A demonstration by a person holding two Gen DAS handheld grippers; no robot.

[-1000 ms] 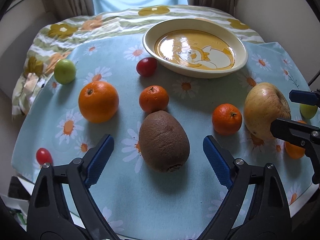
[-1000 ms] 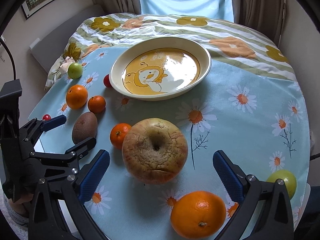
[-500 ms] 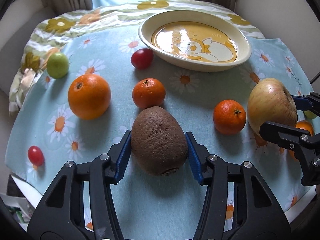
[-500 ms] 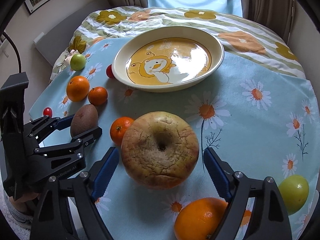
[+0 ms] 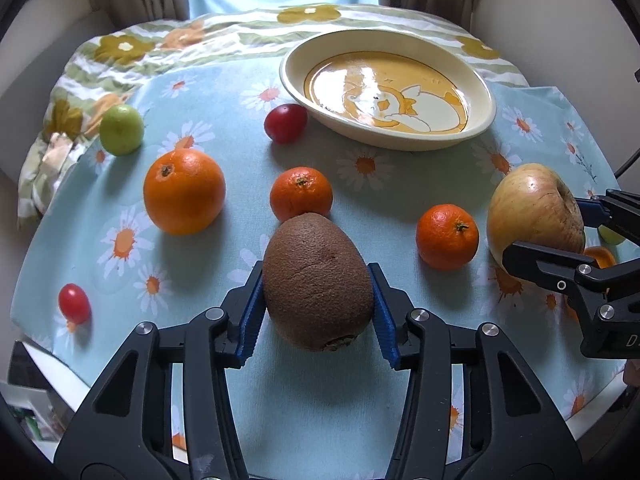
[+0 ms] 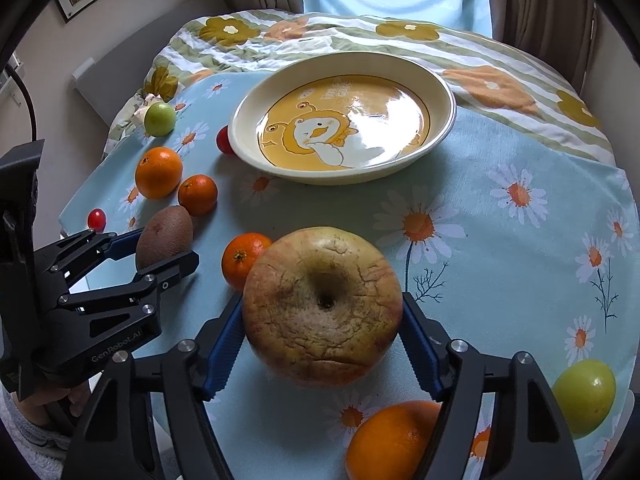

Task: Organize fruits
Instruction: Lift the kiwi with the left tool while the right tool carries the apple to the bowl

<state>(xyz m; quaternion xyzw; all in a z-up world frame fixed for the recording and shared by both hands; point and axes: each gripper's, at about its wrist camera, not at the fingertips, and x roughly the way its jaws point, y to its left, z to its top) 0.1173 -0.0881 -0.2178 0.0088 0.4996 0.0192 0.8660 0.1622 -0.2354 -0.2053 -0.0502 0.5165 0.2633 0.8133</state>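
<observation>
My left gripper (image 5: 318, 312) is shut on a brown kiwi (image 5: 318, 282), its blue pads pressed on both sides; the pair also shows in the right wrist view (image 6: 162, 236). My right gripper (image 6: 322, 344) is shut on a large wrinkled yellow-red apple (image 6: 322, 304), which also shows at the right of the left wrist view (image 5: 534, 212). A cream dish with a yellow cartoon bear (image 6: 438, 80) stands empty behind both fruits, also in the left wrist view (image 5: 292, 84).
On the blue daisy cloth lie a big orange (image 5: 184, 190), two mandarins (image 5: 301, 194) (image 5: 447, 237), a red plum (image 5: 285, 122), a green fruit (image 5: 121, 129) and a cherry tomato (image 5: 73, 303). Near my right gripper lie another orange (image 6: 394, 438) and green fruit (image 6: 584, 396).
Both grippers were open a second ago. The left closed onto the kiwi first; the right moved in and closed onto the apple.
</observation>
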